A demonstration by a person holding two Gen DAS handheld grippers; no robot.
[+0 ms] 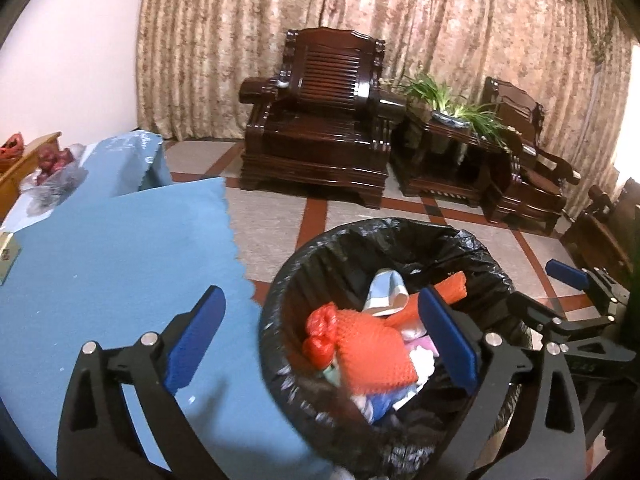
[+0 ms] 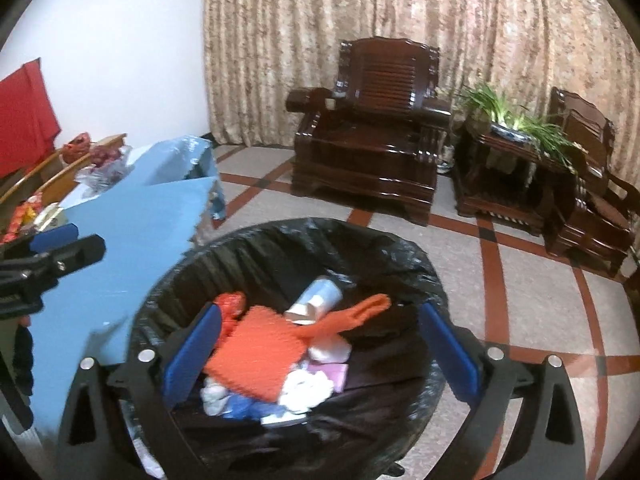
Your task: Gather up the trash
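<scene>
Blue-padded black fingers of the left gripper (image 1: 320, 338) stand wide apart and hold nothing; its left finger hangs over the blue cloth-covered table (image 1: 100, 264), its right finger over the mouth of the round trash bin lined with a black plastic bag (image 1: 304, 252). The bin stands on the tiled floor just to the right of the table's edge.

Inside the bin lies the trash: an orange foam net sleeve (image 1: 374, 354) on top, touching a knotted red plastic bag (image 1: 320, 330) at its left, a pale crumpled paper cup (image 1: 386, 290) farther back, and white, pink and blue scraps beneath.

From the right wrist view, the right gripper (image 2: 320, 352) is also spread wide and empty, both fingers poised above the bin's opening (image 2: 280, 236), with the orange net sleeve (image 2: 256, 360) lying between them and lower down. The paper cup (image 2: 318, 296) rests just beyond it. The left gripper's tip (image 2: 60, 256) shows at the left edge, over the table (image 2: 132, 220).

Far across the floor a dark carved wooden armchair (image 1: 320, 116) stands before beige patterned curtains (image 1: 460, 24), with a potted green plant (image 1: 452, 104) on a dark side table to its right.
</scene>
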